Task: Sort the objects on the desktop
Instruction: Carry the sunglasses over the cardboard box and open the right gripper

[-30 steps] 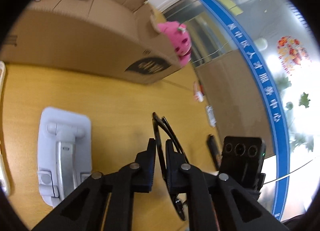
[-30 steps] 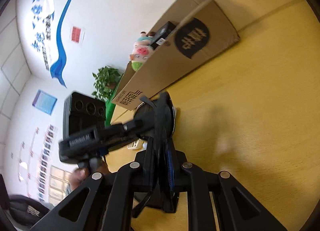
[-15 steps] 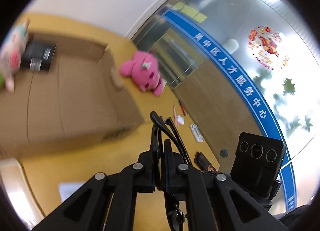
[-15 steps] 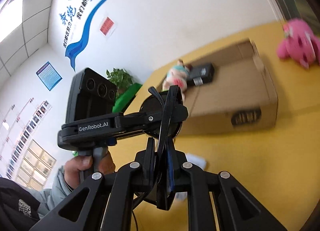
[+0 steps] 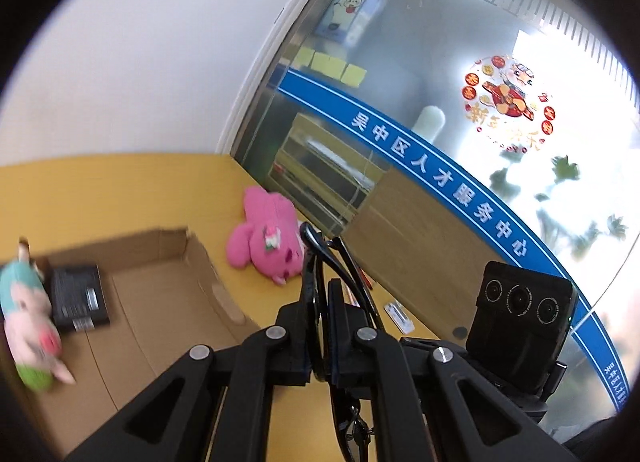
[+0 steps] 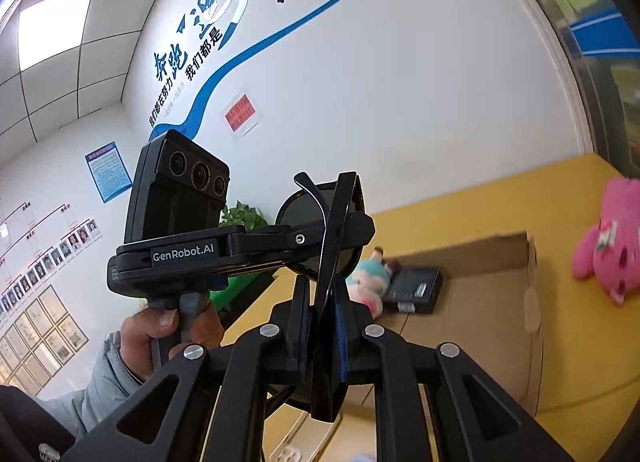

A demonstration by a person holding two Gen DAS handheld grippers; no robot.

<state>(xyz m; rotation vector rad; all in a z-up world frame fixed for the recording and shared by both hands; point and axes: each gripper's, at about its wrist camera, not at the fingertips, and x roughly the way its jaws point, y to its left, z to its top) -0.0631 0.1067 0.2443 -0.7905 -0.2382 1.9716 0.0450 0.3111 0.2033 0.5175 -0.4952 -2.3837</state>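
Both grippers are shut on one pair of black sunglasses [image 5: 316,262], held in the air above the yellow desk [image 5: 100,190]. My left gripper [image 5: 320,326] pinches the frame. My right gripper [image 6: 324,302] pinches the sunglasses [image 6: 304,214] from the other side. The left gripper's body [image 6: 180,238] shows in the right wrist view, and the right gripper's body [image 5: 520,318] shows in the left wrist view. An open cardboard box [image 5: 168,302] lies below and holds a black box [image 5: 76,298] and a pastel pig plush [image 5: 28,326].
A pink plush toy [image 5: 268,246] lies on the desk right of the cardboard box [image 6: 480,302], also seen in the right wrist view [image 6: 612,246]. Small items [image 5: 398,314] lie near the glass partition [image 5: 440,102]. A white wall stands behind the desk.
Both grippers have risen and tilted up with the sunglasses. The desk surface and white stand dropped out of view, and the box's open inside now shows.
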